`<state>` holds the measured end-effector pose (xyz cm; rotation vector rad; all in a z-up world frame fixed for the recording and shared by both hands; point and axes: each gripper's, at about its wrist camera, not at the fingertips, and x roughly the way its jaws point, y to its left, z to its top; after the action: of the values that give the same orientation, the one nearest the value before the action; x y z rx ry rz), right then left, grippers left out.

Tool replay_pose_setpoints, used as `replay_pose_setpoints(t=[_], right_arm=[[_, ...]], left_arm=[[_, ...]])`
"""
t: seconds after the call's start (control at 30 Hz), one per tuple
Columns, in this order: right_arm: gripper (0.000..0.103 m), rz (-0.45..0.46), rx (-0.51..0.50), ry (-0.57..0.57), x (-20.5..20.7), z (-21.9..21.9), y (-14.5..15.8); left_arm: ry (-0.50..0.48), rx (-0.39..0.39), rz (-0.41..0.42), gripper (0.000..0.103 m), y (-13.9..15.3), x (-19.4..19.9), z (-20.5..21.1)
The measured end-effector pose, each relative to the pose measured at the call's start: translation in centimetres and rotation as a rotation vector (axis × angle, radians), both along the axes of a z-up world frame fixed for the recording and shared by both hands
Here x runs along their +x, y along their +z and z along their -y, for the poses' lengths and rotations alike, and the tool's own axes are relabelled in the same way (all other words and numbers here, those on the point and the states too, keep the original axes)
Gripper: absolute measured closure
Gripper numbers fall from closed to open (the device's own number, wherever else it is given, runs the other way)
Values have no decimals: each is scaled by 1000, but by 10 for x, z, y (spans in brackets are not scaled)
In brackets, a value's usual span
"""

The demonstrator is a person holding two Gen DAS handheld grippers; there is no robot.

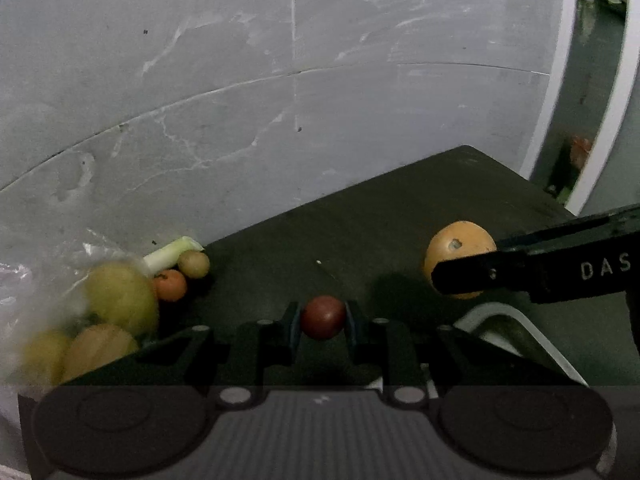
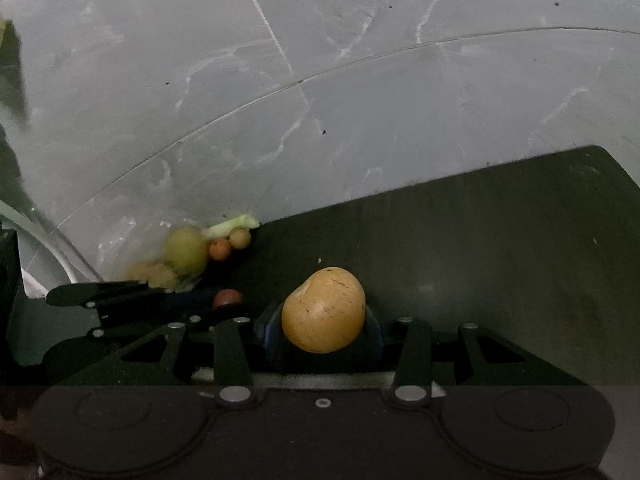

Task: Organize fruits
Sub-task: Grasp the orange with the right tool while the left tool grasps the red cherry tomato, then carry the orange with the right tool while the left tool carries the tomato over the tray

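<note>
I have my left gripper (image 1: 323, 318) pinching the small red fruit (image 1: 323, 317) and my right gripper (image 2: 324, 326) clamped round the big orange fruit (image 2: 324, 310), both lifted clear of the fruit pile (image 1: 120, 296) at the dark table's (image 1: 360, 220) edge, probably to sort them apart.

Fruit pile (image 1: 120, 300) left on table (image 1: 400, 216).

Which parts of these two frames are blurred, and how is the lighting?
Left wrist view: dim overall; the fruit pile at lower left is smeared, while the small red fruit in the left gripper is sharp. Right wrist view: equally dim, fisheye-curved floor lines; orange fruit crisp, pile soft.
</note>
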<state>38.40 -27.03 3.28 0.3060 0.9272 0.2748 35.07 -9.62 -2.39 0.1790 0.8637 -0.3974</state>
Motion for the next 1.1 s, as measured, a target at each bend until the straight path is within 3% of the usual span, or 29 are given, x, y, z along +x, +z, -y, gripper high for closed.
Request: replay_pose_setpoints(t=[0.67,1.1], right_arm=[[58,-65,-53,-129,-94,4,-3],[58,-92,-56,-226,-129,18,-9]], left_arm=[[-192,-28,-67,78,-6,-60,7],[-296,8,-100,78,-15,-85,26]])
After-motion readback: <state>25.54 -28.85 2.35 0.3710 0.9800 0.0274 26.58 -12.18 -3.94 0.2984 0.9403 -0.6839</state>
